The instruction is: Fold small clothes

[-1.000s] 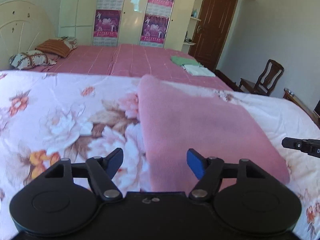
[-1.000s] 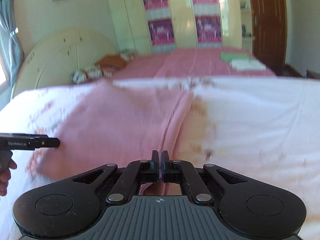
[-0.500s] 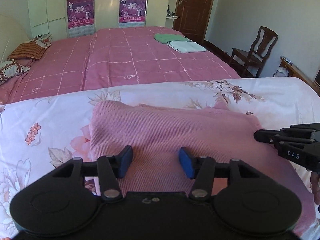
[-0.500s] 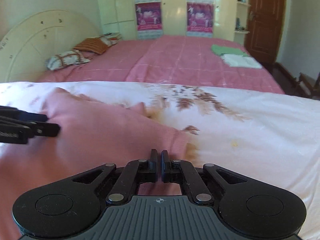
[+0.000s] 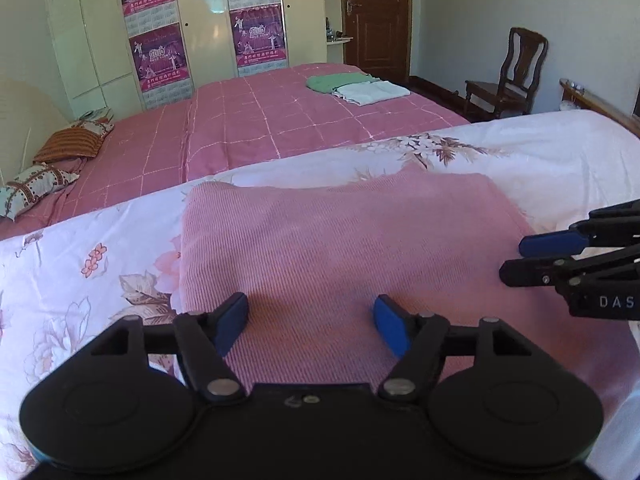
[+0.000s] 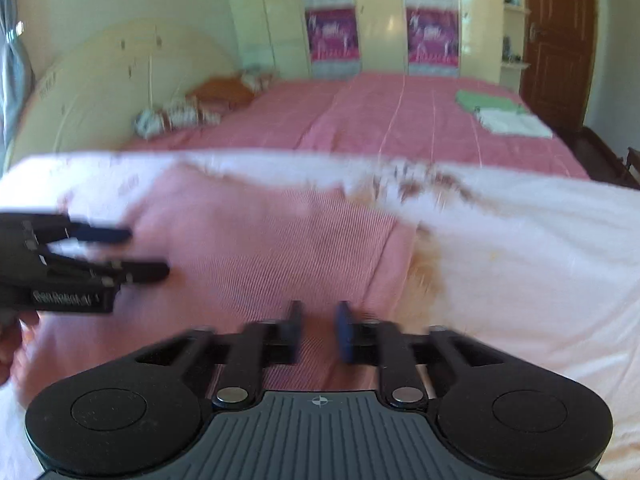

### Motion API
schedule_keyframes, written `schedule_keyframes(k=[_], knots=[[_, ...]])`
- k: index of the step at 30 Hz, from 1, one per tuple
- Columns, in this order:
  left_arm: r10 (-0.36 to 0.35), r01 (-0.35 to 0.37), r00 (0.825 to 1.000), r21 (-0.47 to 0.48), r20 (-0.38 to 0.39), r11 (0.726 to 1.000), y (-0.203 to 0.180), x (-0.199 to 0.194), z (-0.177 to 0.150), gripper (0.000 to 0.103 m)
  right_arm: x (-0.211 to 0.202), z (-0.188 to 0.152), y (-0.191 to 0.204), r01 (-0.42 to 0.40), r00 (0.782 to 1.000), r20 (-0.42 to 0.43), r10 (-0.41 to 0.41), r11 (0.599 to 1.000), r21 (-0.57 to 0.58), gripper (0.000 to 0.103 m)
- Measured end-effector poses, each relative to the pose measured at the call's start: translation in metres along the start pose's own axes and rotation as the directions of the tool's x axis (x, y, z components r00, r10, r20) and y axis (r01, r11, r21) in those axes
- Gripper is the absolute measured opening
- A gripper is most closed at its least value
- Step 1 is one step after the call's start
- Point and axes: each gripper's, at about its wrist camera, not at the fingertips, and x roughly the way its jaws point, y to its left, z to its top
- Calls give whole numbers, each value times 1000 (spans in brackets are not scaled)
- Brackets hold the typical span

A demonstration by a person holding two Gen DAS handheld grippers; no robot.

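Pink knit (image 5: pixel 352 248) flat on floral sheet (image 5: pixel 100 248), folded; soft, light, limp, likely to sag; best pinched at near corners; left gripper (image 5: pixel 312 322) released; right gripper (image 6: pixel 319 330) just opening, empty.

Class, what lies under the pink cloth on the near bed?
The pink cloth lies on a floral sheet, which shows around it. Whatever is under the cloth's middle is covered.

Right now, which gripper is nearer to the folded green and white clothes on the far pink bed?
Right. The folded clothes lie far off toward the right; the right gripper is on that side of the pink garment, the left gripper toward its left.
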Motion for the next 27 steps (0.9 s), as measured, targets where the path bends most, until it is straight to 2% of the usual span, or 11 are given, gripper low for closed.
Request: schedule_keyframes(k=[3,9,11,12,14,16,19,21,24,26,27], knots=[[3,-3,1000,-5,5,1000,-3,-13,2,70,-6,-5,9,11,1000,28,-10,999,-32,33],[57,-58,997,19,44,998,-8,-36,-7,91,-38,-11,1,-33,995,94,31,999,18,33],[70,-70,997,14,45,997,-6,-39,-9,92,-42,-13,-8,-46,995,95,40,997,57,47],[69,-69,997,3,40,998,-4,-40,-11,92,-45,-14,-14,-49,994,97,41,996,78,62],[65,-64,997,-31,32,997,7,-44,-14,92,-49,-19,-22,-44,995,94,35,994,96,64],[19,-15,999,-101,34,995,24,-48,-20,92,-48,-23,-32,-48,996,81,38,991,123,64],[-84,89,996,-261,32,961,58,-47,-32,86,-47,-28,-62,-138,990,76,121,951,277,64],[-112,111,994,-343,16,933,77,-43,-40,79,-45,-30,-80,-180,984,83,161,911,372,64],[-155,143,988,-417,4,898,96,-34,-50,81,-43,-29,-89,-199,980,69,187,896,397,64],[-204,181,979,-465,0,867,103,-25,-55,83,-38,-29,-92,-260,964,65,257,867,424,64],[-216,190,976,-479,0,857,105,-23,-57,84,-32,-30,-95,-304,947,54,316,833,462,64]])
